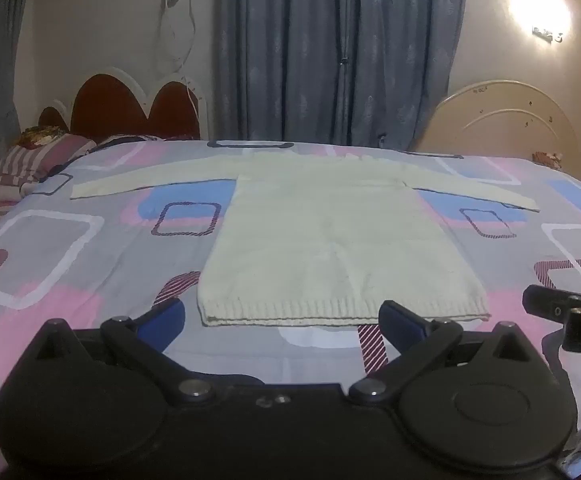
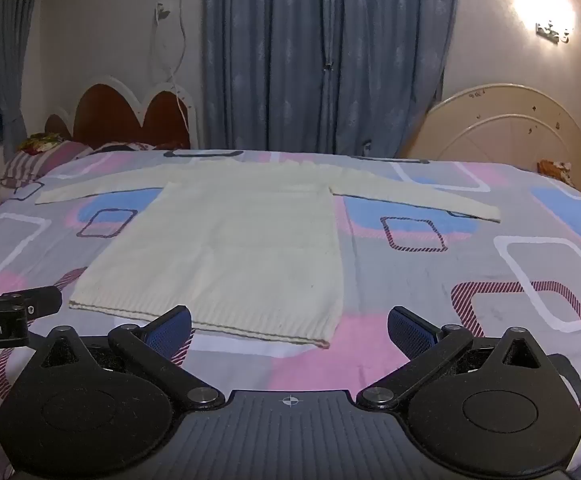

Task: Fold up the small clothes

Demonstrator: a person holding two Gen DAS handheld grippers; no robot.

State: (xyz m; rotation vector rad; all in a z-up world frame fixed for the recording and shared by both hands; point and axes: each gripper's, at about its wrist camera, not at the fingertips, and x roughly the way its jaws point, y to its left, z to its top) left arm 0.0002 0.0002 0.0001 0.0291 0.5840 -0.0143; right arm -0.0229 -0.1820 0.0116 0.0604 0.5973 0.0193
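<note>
A cream knitted sweater lies flat on the bed, both sleeves spread out to the sides and its ribbed hem nearest me. My left gripper hovers just short of the hem, jaws wide open and nothing between the blue pads. My right gripper is open too, in front of the hem's right corner, with bare bedsheet between its fingers. Each gripper shows at the edge of the other's view: the right one and the left one.
The bedsheet is grey with pink, blue and white squares. Pillows lie at the far left by a red headboard. A cream headboard stands at the back right, and blue curtains hang behind the bed.
</note>
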